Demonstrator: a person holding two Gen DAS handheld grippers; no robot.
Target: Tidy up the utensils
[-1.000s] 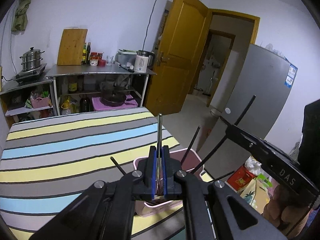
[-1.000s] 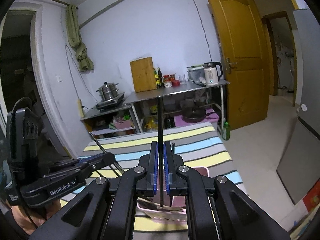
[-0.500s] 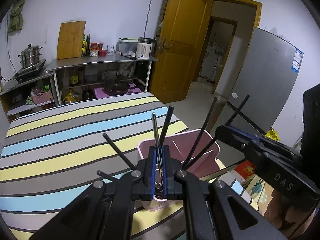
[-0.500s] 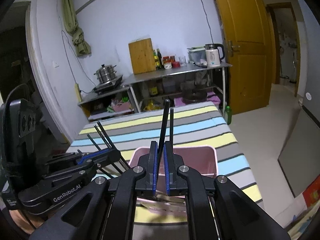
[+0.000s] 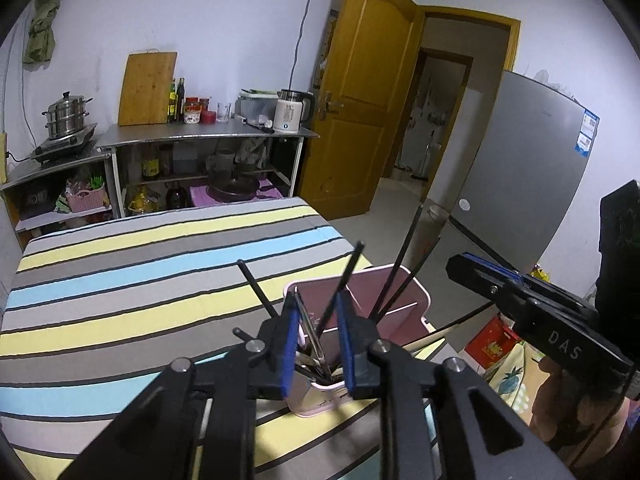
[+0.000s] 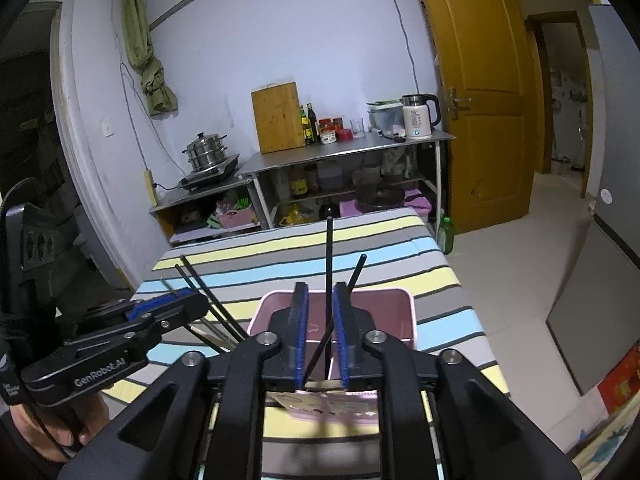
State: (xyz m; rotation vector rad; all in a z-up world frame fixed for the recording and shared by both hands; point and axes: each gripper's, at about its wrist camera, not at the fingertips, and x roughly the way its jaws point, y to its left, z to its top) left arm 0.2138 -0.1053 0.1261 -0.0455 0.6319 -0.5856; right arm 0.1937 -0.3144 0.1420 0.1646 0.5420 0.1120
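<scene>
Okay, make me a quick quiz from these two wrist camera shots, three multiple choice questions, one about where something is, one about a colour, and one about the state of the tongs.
1. Where does the utensil holder stand?
A. on the striped tablecloth
B. on the steel shelf
C. on the floor

2. What colour is the holder?
A. green
B. white
C. pink

3. How are the left tongs and right tongs set?
A. both open
B. both clamped on chopsticks
C. only the left open

Key: 1 A, the holder sits on the cloth near the table's front edge. 2 C, its walls are pink in both views. 3 A, each pair shows a clear gap between its blue pads, and the black chopsticks stand loose in the holder.
</scene>
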